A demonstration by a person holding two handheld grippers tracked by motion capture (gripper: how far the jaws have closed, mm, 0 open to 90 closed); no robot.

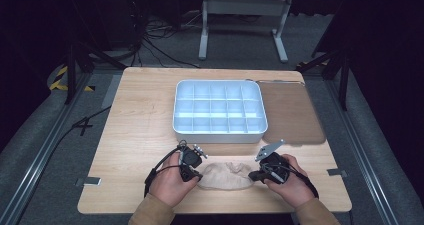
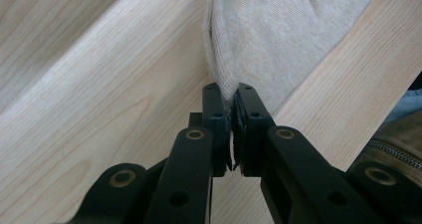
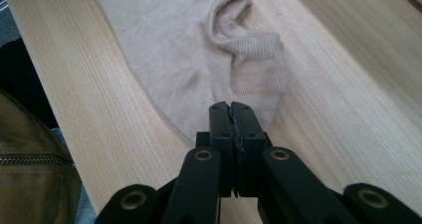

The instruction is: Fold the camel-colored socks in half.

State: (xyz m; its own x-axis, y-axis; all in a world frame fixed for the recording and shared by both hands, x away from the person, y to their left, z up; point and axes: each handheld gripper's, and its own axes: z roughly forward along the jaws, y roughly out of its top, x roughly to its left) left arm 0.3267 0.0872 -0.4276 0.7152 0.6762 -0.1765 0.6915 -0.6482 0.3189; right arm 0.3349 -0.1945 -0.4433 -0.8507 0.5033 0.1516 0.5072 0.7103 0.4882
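Observation:
A beige sock lies flat near the table's front edge, between my two grippers. My left gripper is at its left end. In the left gripper view its jaws are shut on a fold of the sock's edge, and pale fabric shows between the pads. My right gripper is at the right end. There the jaws are pressed together over the near end of the sock, whose ribbed opening curls up farther off.
A white tray with several small compartments stands mid-table behind the sock. A brown mat lies to its right. Bare wood spreads on the left, and the front edge is close behind my hands.

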